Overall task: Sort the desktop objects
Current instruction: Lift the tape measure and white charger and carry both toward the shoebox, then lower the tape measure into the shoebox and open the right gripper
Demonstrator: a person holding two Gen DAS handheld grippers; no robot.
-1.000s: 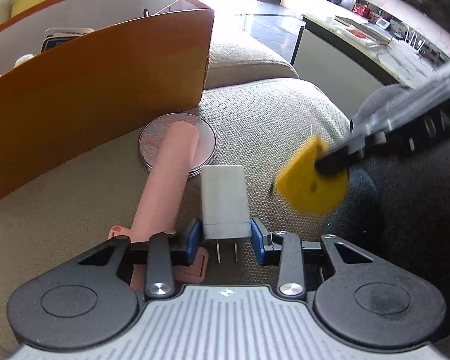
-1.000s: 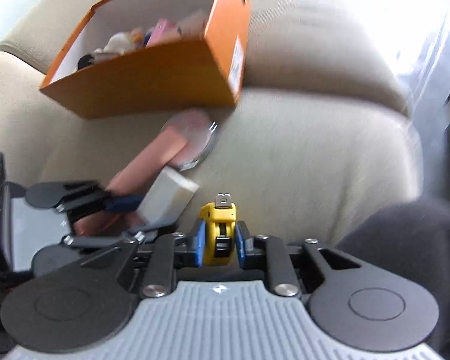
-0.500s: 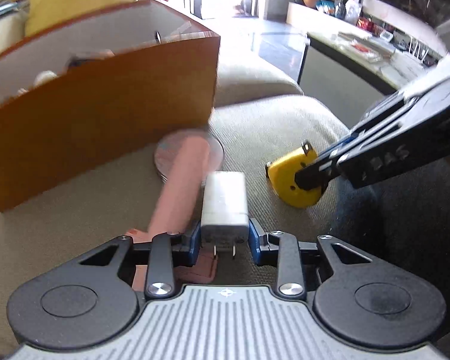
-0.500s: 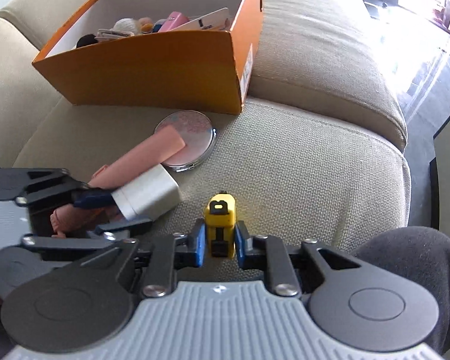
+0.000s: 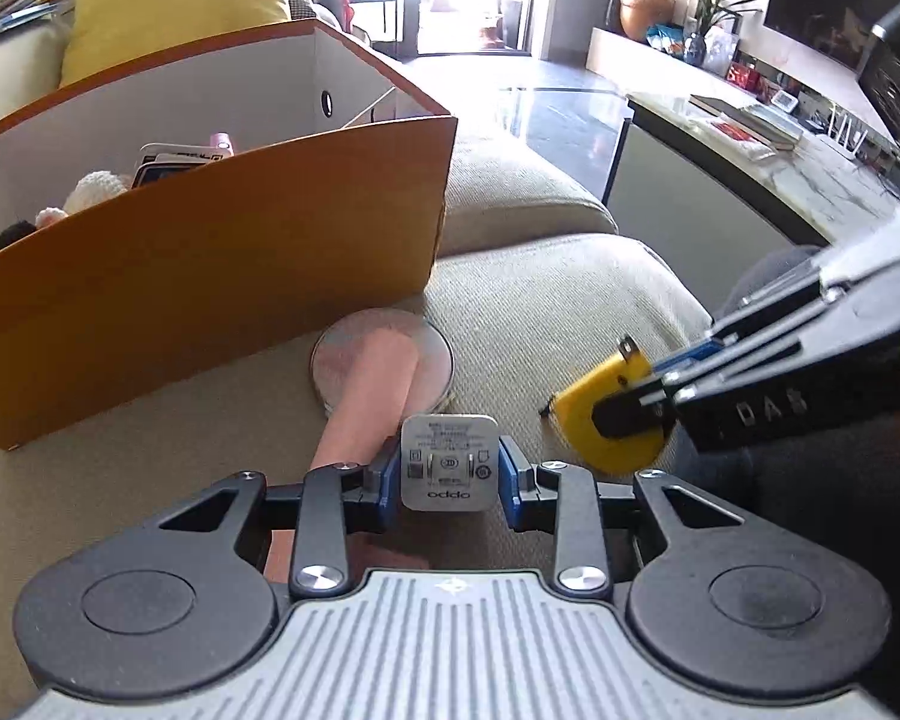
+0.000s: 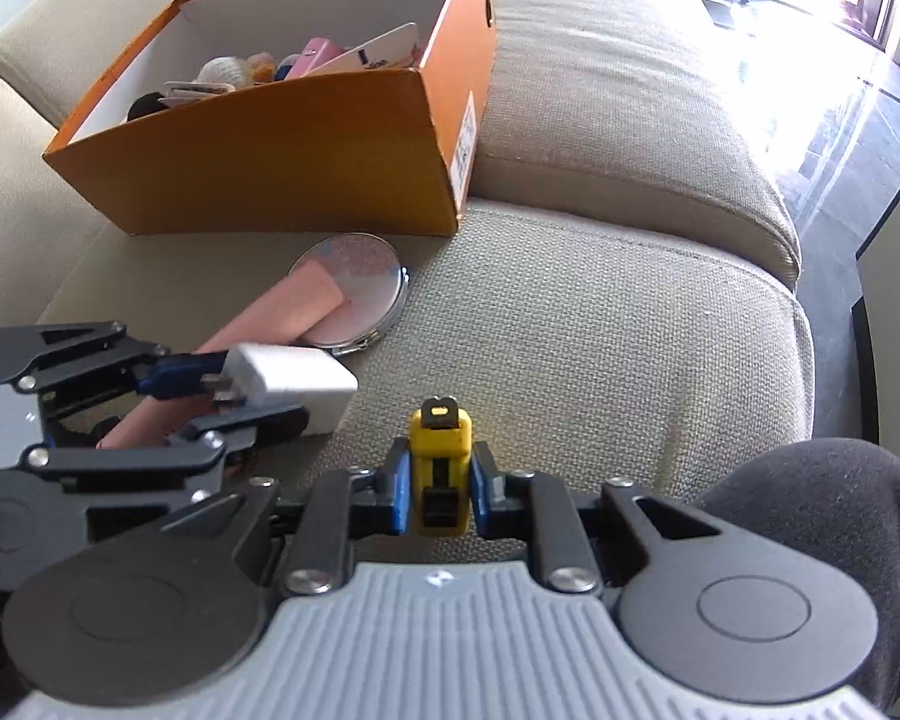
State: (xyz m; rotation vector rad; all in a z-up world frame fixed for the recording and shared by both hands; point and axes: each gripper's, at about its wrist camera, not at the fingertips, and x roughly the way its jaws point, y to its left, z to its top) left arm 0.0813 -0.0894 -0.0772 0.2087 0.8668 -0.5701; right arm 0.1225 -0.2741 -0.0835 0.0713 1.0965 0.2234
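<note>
The white charger (image 5: 450,461) sits clamped between the blue fingers (image 5: 386,483) of the left gripper (image 5: 450,480), its printed prong face turned back toward the camera and its body pointing ahead. In the right wrist view it hangs clear of the sofa cushion (image 6: 570,312), so it is carried, not resting. The grip is across its flat sides, which looks like a sound choice for a smooth block: the pads get broad faces to press on and the plug cannot easily twist.

The yellow tape measure (image 6: 439,468) is pinched the same way in the right gripper (image 6: 439,492), fingers closed on its two flat flanks, the metal hook end forward and up. It too is off the cushion, just beside the charger and to its right.

Both loads are held low and near each other, probably because both are bound for the orange box (image 6: 306,138), which stands open on the sofa beyond them with small items already inside. Its near wall is tall, so each gripper will likely need to rise before moving over the rim.

Below the left gripper a pink tube (image 5: 369,402) lies across a round compact mirror (image 5: 435,354), touching it, close to the box's foot and not yet sorted.
</note>
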